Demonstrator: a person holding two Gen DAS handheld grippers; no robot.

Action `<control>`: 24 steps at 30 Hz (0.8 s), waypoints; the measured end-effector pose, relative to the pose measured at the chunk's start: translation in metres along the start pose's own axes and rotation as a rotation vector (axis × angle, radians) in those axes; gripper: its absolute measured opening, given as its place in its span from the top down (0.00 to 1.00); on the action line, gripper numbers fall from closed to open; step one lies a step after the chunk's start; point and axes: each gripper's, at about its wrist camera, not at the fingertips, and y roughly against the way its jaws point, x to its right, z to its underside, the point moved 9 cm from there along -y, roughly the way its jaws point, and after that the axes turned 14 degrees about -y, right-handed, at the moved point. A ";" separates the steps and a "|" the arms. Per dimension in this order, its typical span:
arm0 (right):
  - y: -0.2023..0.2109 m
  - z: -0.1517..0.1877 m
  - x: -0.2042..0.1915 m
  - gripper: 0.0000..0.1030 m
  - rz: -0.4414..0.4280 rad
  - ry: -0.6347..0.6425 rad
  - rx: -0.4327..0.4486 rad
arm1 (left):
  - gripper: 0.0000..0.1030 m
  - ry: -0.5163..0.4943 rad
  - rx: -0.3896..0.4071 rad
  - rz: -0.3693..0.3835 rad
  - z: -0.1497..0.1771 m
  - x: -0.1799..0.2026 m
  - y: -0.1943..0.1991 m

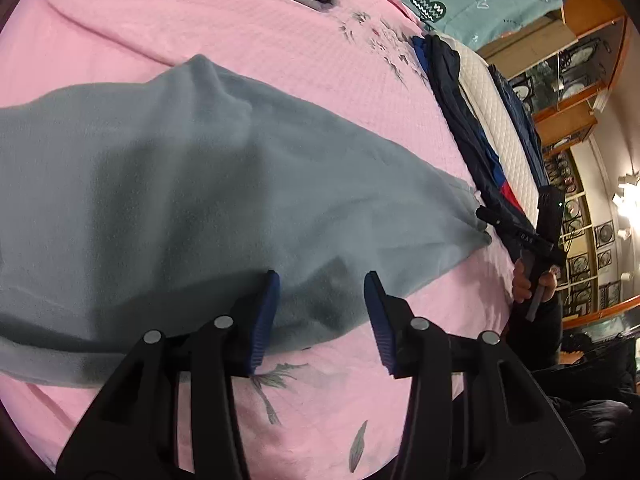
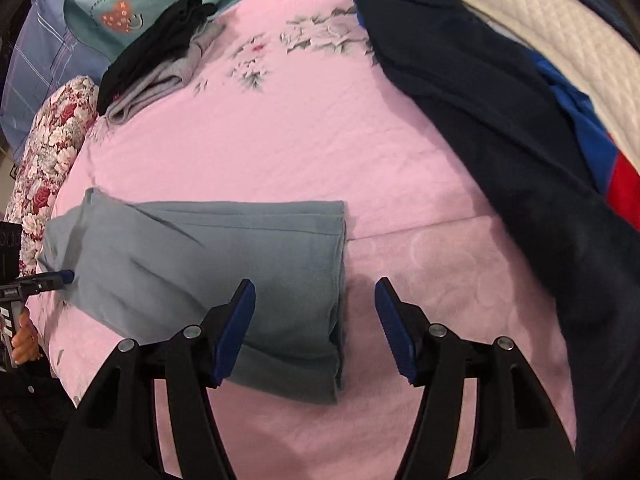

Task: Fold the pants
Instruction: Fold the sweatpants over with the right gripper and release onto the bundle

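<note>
Grey-blue pants (image 2: pixel 224 264) lie folded into a rectangle on the pink bedspread (image 2: pixel 320 152). In the left wrist view the pants (image 1: pixel 192 184) fill the middle. My left gripper (image 1: pixel 322 280) is open, its blue pads just above the pants' near edge. It also shows in the right wrist view (image 2: pixel 60 278) at the pants' left end. My right gripper (image 2: pixel 316 286) is open over the pants' right fold, holding nothing. It shows in the left wrist view (image 1: pixel 486 216) at the pants' far corner.
A dark navy garment with blue and red patches (image 2: pixel 520 120) lies along the right side. A black and grey folded pile (image 2: pixel 160 60) sits at the back left. A floral pillow (image 2: pixel 52 148) and teal bedding (image 2: pixel 132 4) border the bed. Wooden shelves (image 1: pixel 580 92) stand beyond.
</note>
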 end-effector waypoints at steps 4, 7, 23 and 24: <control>-0.003 -0.001 -0.006 0.39 -0.019 0.048 0.014 | 0.57 0.017 0.001 0.010 -0.002 -0.002 -0.001; -0.008 0.001 -0.020 0.51 -0.021 0.101 0.020 | 0.56 0.007 -0.002 0.000 -0.002 -0.001 -0.001; 0.018 -0.033 -0.030 0.94 -0.138 -0.123 0.079 | 0.46 -0.233 -0.026 0.010 -0.066 0.097 -0.026; 0.013 -0.033 -0.027 0.94 -0.119 -0.129 0.062 | 0.46 -0.239 -0.037 0.033 -0.074 0.109 -0.038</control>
